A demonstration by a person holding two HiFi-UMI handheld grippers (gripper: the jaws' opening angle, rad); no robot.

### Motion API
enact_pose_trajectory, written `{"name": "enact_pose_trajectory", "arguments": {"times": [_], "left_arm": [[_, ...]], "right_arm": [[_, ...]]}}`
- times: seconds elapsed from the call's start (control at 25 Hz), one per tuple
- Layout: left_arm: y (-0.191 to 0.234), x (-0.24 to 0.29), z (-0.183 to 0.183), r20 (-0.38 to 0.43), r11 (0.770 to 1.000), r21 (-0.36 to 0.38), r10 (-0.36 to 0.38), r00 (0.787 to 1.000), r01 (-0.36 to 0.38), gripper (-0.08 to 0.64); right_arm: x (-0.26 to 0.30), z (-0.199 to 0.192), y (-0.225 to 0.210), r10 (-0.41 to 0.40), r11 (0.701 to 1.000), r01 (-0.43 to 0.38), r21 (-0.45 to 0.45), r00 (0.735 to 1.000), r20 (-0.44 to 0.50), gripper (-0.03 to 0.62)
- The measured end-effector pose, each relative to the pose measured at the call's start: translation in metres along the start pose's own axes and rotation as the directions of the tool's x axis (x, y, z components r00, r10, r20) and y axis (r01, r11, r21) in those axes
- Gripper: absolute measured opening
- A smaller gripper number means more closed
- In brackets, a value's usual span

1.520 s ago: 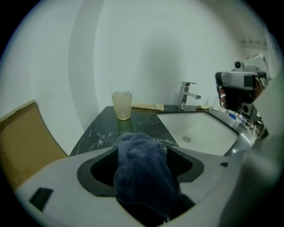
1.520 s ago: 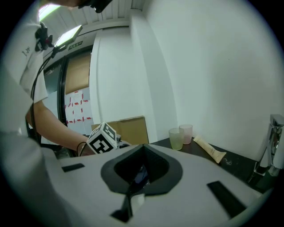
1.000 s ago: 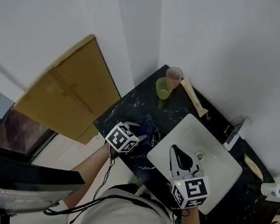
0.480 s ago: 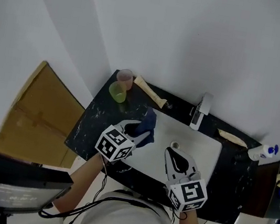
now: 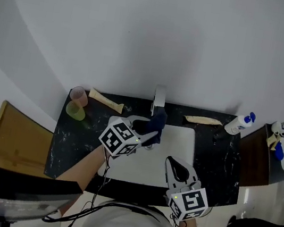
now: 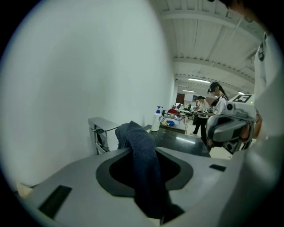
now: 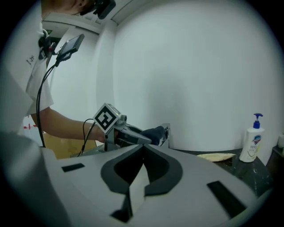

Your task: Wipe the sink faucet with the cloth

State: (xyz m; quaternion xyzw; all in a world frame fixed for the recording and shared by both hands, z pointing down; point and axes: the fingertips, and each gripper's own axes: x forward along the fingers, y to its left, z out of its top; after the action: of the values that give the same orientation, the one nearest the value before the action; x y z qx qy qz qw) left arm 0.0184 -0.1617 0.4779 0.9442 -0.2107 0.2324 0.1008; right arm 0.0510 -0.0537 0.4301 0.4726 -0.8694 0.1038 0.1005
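The left forearm reaches in from the lower left, across the front edge of the black marble counter (image 5: 81,135) and over the white sink (image 5: 179,149). The left gripper (image 5: 149,134) points toward the back wall and tilts somewhat downward, its marker cube turned up toward the head camera. Its jaws have just been closing and are clamped on a dark blue cloth (image 5: 158,122). The cloth stands up between the jaws and droops over their tips in the left gripper view (image 6: 141,153). The cloth's free end hangs right at the chrome faucet (image 5: 159,96), just in front of its spout. Whether it touches the metal cannot be told. The right gripper (image 5: 177,170) is held nearer the body, over the sink's front rim, aimed the same way and almost level. Its jaws are pressed together with nothing between them. A pump bottle (image 5: 240,124) stands at the counter's right end, well apart from both grippers
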Motion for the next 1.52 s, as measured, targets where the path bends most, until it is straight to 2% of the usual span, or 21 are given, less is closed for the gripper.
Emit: {"name": "enact_pose_trajectory", "arguments": {"times": [0.12,0.28,0.4,0.6,0.72,0.8,0.84,0.92,1.0,1.16,1.32,1.44,1.52], "left_arm": [[0.012,0.015,0.0,-0.053,1.0,-0.019,-0.015,0.998,0.014,0.123],[0.034,0.02,0.0,-0.099,0.996,-0.088,0.001,0.995,-0.01,0.123],[0.05,0.025,0.0,-0.137,0.993,-0.112,0.01,0.99,-0.026,0.123],[0.066,0.031,-0.001,-0.15,0.99,-0.139,0.012,0.989,-0.033,0.123],[0.043,0.014,-0.003,-0.14,0.992,-0.121,-0.06,0.988,0.043,0.123],[0.021,-0.004,0.009,-0.089,0.989,-0.098,-0.117,0.989,0.108,0.123],[0.017,-0.013,0.022,-0.044,0.989,-0.089,-0.12,0.992,0.116,0.123],[0.026,-0.024,0.053,0.042,0.994,-0.071,-0.079,0.996,0.081,0.123],[0.043,-0.024,0.075,0.072,0.999,-0.041,-0.033,0.997,0.036,0.123],[0.066,-0.003,0.09,0.024,1.0,0.019,-0.003,1.0,0.002,0.123],[0.083,0.022,0.079,-0.067,0.998,0.057,0.02,0.998,-0.016,0.123],[0.096,0.035,0.075,-0.071,1.0,0.019,0.021,0.997,-0.019,0.123],[0.113,0.041,0.08,-0.057,0.999,-0.005,0.052,0.997,-0.052,0.123]], "right_arm": [[-0.004,-0.002,-0.01,-0.027,1.0,0.027,0.01,1.0,0.001,0.002],[-0.002,-0.001,-0.017,-0.032,0.999,0.032,0.013,0.999,0.0,0.002],[0.001,-0.001,-0.022,-0.031,0.999,0.031,0.013,1.0,0.0,0.002],[0.001,0.0,-0.03,-0.039,0.999,0.039,0.015,0.999,0.002,0.002],[-0.004,-0.003,-0.037,-0.055,0.998,0.055,0.028,0.998,0.004,0.002],[-0.006,-0.008,-0.041,-0.061,0.997,0.061,0.04,0.998,-0.001,0.002],[-0.005,-0.01,-0.043,-0.061,0.997,0.061,0.042,0.998,-0.005,0.002],[-0.003,-0.011,-0.044,-0.058,0.998,0.058,0.04,0.998,-0.011,0.002],[0.0,-0.008,-0.043,-0.053,0.998,0.054,0.032,0.999,-0.008,0.002],[0.001,-0.003,-0.044,-0.052,0.998,0.052,0.024,0.999,0.0,0.002],[-0.006,-0.009,-0.051,-0.075,0.996,0.075,0.039,0.997,-0.011,0.002],[-0.009,-0.01,-0.057,-0.088,0.995,0.088,0.041,0.996,-0.014,0.002],[-0.007,-0.006,-0.058,-0.082,0.996,0.083,0.035,0.996,-0.015,0.002]]}}
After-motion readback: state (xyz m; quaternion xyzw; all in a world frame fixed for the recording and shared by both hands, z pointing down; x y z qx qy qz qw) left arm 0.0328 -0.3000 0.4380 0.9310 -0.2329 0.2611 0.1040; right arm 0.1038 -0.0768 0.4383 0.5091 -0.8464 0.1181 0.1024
